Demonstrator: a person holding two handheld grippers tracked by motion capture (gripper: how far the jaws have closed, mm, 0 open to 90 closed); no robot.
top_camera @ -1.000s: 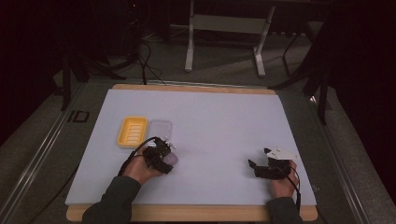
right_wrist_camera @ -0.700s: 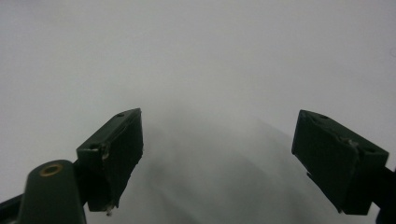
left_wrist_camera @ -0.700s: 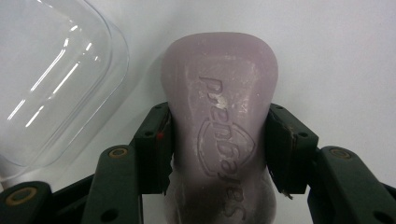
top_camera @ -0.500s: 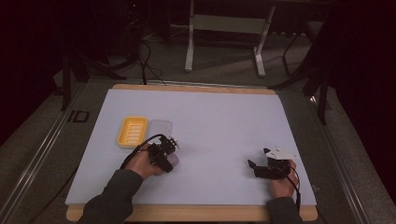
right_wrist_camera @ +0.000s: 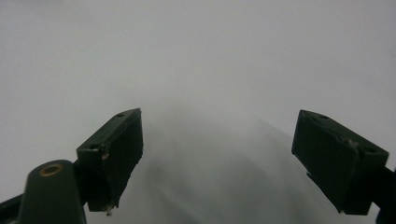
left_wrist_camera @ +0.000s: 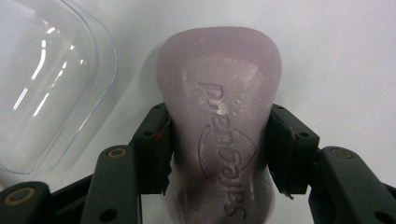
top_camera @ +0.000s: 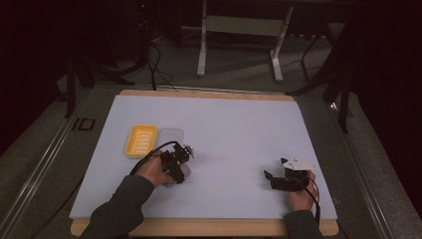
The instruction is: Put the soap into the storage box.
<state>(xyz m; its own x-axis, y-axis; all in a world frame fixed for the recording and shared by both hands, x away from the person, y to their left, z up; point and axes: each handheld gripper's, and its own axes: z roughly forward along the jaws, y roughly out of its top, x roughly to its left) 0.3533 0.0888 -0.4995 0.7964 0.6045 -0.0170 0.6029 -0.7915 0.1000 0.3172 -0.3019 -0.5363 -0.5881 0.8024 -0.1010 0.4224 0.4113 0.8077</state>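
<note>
The left gripper [left_wrist_camera: 219,154] pinches a pale purple bar of soap [left_wrist_camera: 219,121] by its sides, low over the white table [top_camera: 239,129]. Its jaws have just eased slightly. The right gripper [right_wrist_camera: 219,158] rests with jaws spread. Beyond the soap lie a clear lid [left_wrist_camera: 46,79] and a yellow soap dish [top_camera: 141,140].

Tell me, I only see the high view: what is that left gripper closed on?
Observer: A pale purple bar of soap, pinched at its sides by the left gripper.
Operator: Anything written on it?
Observer: Embossed lettering runs along its top face.
Operator: And that faint shape beside the yellow tray?
Observer: A clear plastic lid, lying close beside the soap.
Operator: Is the right gripper holding anything?
Observer: No, the right gripper has its jaws wide apart over bare table.
</note>
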